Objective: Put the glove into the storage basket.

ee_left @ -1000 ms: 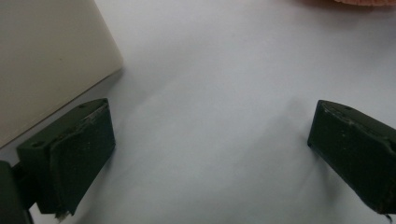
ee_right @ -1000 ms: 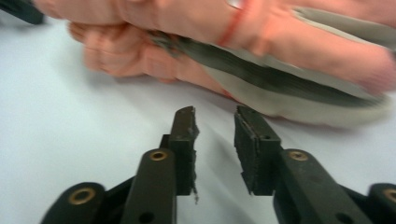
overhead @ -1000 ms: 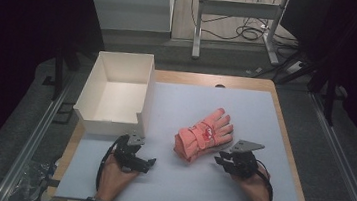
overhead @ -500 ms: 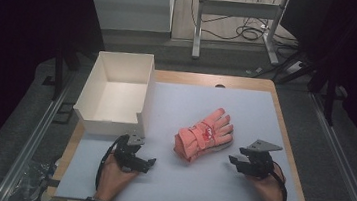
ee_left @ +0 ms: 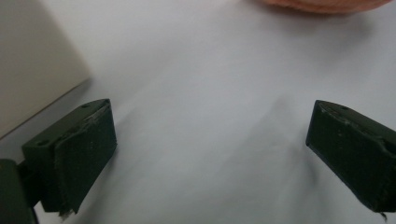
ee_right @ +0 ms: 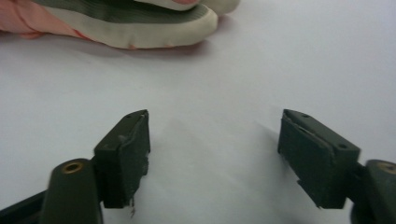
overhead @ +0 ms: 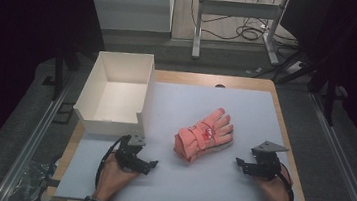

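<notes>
A pair of salmon-pink gloves [overhead: 204, 135] lies stacked near the middle of the white table mat, fingers pointing to the far right. Their edge shows at the top of the left gripper view [ee_left: 327, 4], and a grey and cream palm side [ee_right: 130, 23] shows in the right gripper view. My left gripper [overhead: 148, 164] rests low on the mat to the gloves' left, jaws wide open with nothing between them [ee_left: 210, 154]. My right gripper [overhead: 240, 165] sits to the gloves' right, also open and empty [ee_right: 215, 154]. Both are apart from the gloves.
An open white cardboard box [overhead: 116, 94] stands at the table's far left, its near wall [ee_left: 32, 70] close to my left gripper. The mat [overhead: 245, 112] ends short of the wooden table edge [overhead: 290, 142] on the right. Cables and a desk frame [overhead: 235, 21] lie on the floor beyond.
My right gripper has drawn back to the right, away from the gloves. The left gripper has stayed where it was.
</notes>
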Demonstrator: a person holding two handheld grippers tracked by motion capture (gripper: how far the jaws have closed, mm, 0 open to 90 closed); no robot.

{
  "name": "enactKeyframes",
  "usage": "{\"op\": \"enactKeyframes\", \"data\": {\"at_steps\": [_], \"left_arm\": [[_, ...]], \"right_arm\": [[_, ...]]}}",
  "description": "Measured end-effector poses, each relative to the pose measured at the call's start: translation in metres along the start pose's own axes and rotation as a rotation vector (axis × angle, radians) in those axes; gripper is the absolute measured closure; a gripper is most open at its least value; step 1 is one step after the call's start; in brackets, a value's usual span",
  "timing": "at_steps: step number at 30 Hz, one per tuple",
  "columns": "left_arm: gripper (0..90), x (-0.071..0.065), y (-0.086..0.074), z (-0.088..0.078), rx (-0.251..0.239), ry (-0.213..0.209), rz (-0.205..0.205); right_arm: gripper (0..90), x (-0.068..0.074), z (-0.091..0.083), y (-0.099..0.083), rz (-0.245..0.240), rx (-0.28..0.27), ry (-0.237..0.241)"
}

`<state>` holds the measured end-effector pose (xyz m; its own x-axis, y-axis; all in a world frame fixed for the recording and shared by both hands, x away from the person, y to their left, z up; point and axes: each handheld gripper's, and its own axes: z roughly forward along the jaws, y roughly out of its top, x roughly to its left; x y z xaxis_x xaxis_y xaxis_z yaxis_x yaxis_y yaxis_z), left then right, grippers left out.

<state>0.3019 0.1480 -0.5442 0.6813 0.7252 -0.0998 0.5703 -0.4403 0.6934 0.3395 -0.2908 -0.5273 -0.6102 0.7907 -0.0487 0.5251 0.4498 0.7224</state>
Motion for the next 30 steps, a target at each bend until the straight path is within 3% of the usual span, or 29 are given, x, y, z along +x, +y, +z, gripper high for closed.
{"op": "enactKeyframes", "data": {"at_steps": [9,16,30], "left_arm": [[0.0,-0.019,0.031,-0.008,-0.008,-0.071,0.06],[0.0,-0.03,0.064,-0.011,0.003,-0.08,0.107],[0.0,-0.054,0.132,0.012,0.032,-0.09,0.198]], "right_arm": [[19.7,0.0,0.001,-0.001,0.001,0.002,0.004],[19.7,0.0,0.001,-0.001,0.002,0.0,0.004],[19.7,-0.001,0.001,-0.002,0.006,-0.002,0.008]]}}
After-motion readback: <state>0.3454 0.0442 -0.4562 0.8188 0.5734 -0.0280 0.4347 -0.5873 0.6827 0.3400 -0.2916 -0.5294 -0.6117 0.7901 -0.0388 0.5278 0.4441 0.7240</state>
